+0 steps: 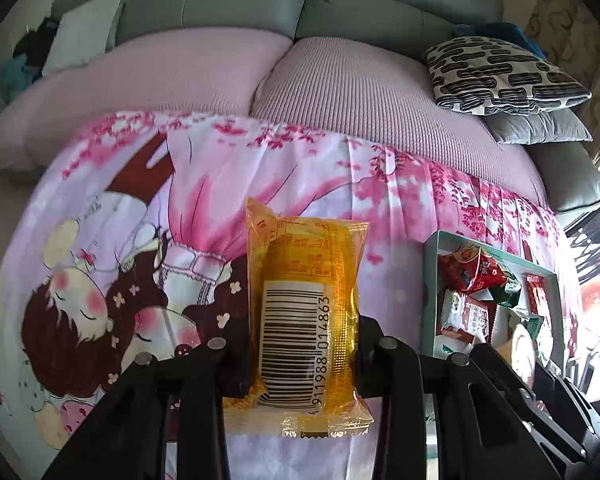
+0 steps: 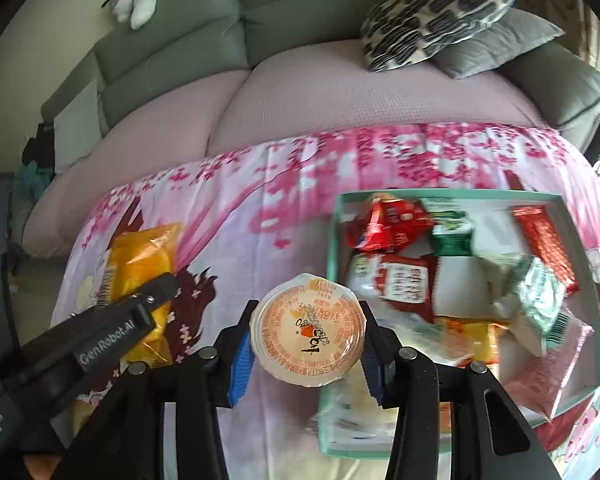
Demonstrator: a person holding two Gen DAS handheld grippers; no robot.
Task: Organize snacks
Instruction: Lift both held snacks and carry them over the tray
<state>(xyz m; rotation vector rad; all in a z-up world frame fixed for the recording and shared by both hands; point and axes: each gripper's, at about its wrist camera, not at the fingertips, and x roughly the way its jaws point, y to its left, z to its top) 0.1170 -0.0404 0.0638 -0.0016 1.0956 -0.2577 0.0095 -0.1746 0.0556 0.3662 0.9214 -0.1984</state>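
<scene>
Grey-green sofa (image 1: 228,4) at back, pink seat cushions (image 1: 364,96) in front of it, patterned pillow (image 1: 500,76) on its right end. Pink cartoon-print cloth (image 1: 140,208) covers the tabletop below. Teal box (image 2: 330,248) sits on the cloth at right, holding mixed snack packets (image 2: 404,280): red, green, white, orange.

Left gripper (image 1: 304,344) is closed on a yellow packet (image 1: 306,300), barcode side up, pinched at both long edges and held above the cloth, left of the box. Right gripper (image 2: 308,340) has its blue pads against both sides of a round jelly cup (image 2: 308,328), foil lid facing the camera, held over the box's near-left edge. In the right wrist view the left gripper and its packet show at far left, well apart from the cup.
</scene>
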